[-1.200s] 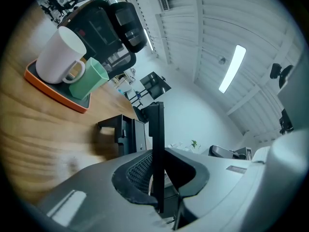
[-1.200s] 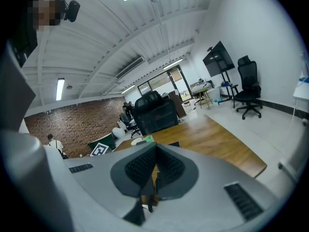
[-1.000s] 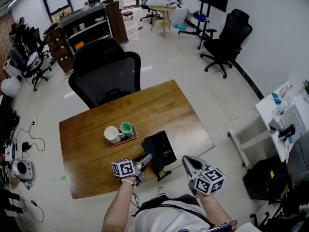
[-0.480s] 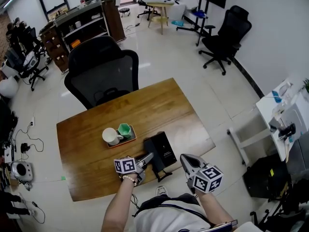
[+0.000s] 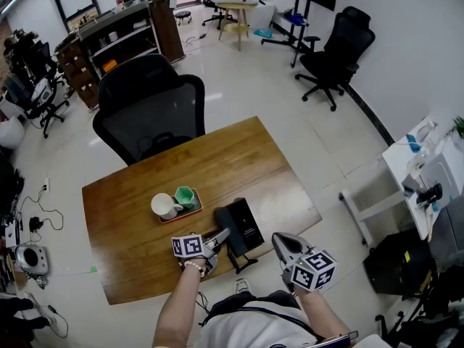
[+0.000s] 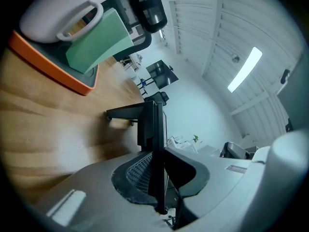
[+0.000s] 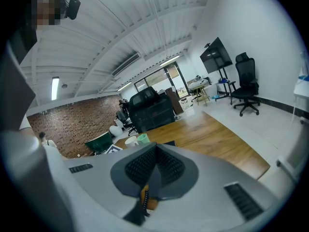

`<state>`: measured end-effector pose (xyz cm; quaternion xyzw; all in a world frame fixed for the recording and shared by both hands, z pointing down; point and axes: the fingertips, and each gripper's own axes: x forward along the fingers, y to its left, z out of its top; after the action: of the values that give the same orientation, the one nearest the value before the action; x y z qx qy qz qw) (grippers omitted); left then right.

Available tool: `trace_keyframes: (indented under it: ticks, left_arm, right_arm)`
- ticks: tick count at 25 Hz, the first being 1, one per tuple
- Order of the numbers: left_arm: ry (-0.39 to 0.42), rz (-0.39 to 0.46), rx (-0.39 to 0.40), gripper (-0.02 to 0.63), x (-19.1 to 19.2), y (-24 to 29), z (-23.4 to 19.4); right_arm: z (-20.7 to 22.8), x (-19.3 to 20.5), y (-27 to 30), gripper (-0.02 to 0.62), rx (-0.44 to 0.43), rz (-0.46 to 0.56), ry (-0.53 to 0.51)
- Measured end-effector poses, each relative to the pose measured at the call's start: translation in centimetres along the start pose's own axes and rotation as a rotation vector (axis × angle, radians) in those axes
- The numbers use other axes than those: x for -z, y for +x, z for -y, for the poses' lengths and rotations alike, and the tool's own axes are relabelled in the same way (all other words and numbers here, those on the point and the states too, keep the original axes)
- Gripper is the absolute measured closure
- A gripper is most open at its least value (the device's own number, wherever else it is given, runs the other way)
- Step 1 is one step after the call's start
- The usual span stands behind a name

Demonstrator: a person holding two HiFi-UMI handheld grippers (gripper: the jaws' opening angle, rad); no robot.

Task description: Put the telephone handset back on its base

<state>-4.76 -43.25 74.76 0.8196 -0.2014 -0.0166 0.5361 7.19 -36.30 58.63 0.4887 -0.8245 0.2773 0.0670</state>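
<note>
Wooden table (image 5: 138, 194) seen from above, with a black office chair (image 5: 148, 111) pushed up to its far side. Near the middle of the top stands an orange tray (image 5: 185, 214) that holds a white mug (image 5: 164, 205) and, just to the right of it, a green cup (image 5: 187, 194). A black telephone (image 5: 248, 223) rests near the table's near edge, close to the tray on its right but apart from it. The handset (image 5: 225, 227) lies along the left side of the telephone, on the base (image 5: 250, 220); a short black end sticks out past the table's near edge. The left gripper (image 5: 221, 235) reaches in from the near left, its tip against the handset's side. In the left gripper view the two jaws are pressed onto a thin black edge of the handset, which runs straight out between the pads toward the rest of the telephone. That same view is rolled on its side, with the tray, mug and green cup at its upper left. The right gripper (image 5: 278, 238) hovers at the table's near edge, to the right of the telephone and not touching it. In the right gripper view its jaws are pressed together, pad against pad, with nothing between them.
</note>
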Motion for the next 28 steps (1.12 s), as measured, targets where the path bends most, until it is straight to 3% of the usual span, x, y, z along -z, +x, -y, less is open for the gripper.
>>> trace_keyframes:
  ticks: [5, 8, 9, 16, 21, 28]
  left_arm:
    - [-0.029, -0.003, -0.034, 0.517, 0.1, -0.1, -0.8]
    - [-0.018, 0.001, -0.131, 0.406, 0.3, -0.5, -1.9]
    - [-0.011, 0.013, -0.154, 0.397, 0.2, -0.7, -2.0]
    - [0.067, 0.203, -0.261, 0.444, -1.5, -5.8, 1.0]
    - [0.128, 0.317, -0.437, 0.580, -1.5, -10.9, 3.2]
    - [0.334, 0.352, -0.610, 0.606, -0.9, -14.0, 8.0]
  right_arm:
    - [-0.3, 0.0, -0.2, 0.595, -0.003, 0.000, -0.002]
    - [-0.6, -0.1, -0.3, 0.595, -0.010, 0.002, -0.004]
    - [-0.7, -0.1, -0.3, 0.595, -0.014, 0.002, -0.005]
    - [-1.3, -0.2, -0.3, 0.595, -0.038, 0.005, -0.025]
    - [-1.6, -0.8, -0.5, 0.595, -0.049, 0.015, -0.046]
    - [-2.4, -0.5, -1.5, 0.595, -0.047, 0.011, -0.072]
